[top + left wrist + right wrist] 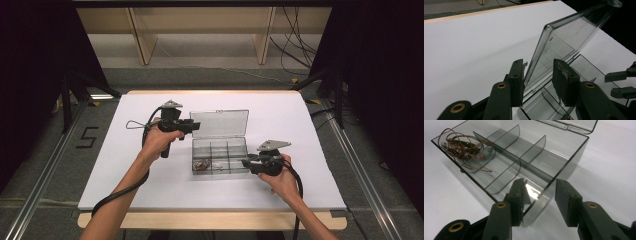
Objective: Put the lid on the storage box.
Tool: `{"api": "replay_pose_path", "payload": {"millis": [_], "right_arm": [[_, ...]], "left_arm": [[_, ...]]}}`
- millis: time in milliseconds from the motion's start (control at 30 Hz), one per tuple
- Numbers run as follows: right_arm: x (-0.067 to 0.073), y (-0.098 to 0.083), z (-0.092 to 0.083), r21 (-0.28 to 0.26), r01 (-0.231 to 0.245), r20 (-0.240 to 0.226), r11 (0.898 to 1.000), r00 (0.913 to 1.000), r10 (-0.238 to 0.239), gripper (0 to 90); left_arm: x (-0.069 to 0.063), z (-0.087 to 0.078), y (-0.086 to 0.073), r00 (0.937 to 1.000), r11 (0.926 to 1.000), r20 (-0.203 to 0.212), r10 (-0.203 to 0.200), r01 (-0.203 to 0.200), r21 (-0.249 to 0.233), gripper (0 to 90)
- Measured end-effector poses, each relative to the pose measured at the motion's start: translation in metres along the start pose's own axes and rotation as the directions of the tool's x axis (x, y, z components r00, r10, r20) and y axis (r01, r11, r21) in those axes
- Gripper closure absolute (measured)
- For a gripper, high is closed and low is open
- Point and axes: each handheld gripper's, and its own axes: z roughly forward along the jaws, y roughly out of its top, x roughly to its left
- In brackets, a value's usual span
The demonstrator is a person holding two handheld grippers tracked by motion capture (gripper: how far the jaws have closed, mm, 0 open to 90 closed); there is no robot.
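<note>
A clear smoky plastic compartment box [245, 150] sits mid-table with its lid [219, 123] raised upright at the back. A tangle of brown wire with small parts [202, 164] [461, 145] lies in the front left compartment. My left gripper [195, 125] [539, 63] is open, its jaws straddling the left edge of the lid [564, 42] with a gap on one side. My right gripper [246, 163] [540, 182] is open at the box's front right corner, one jaw inside the wall [564, 165] and one outside. The right gripper's jaws [621, 82] also appear in the left gripper view.
The white table top [150, 190] has free room around the box on all sides. A black cable loop [135, 124] lies to the left of my left hand. Wooden shelving legs [142, 45] stand beyond the far edge.
</note>
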Motion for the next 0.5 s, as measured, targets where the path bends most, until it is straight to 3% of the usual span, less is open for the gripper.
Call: {"api": "replay_pose_path", "payload": {"millis": [500], "right_arm": [[-0.001,0.0,-0.0014,0.002,-0.015,-0.01,1.0,0.9998,0.015,60.6]], "left_arm": [[-0.003,-0.0044,-0.01,0.9998,0.9998,0.019,-0.001,0.002,-0.017,60.5]]}}
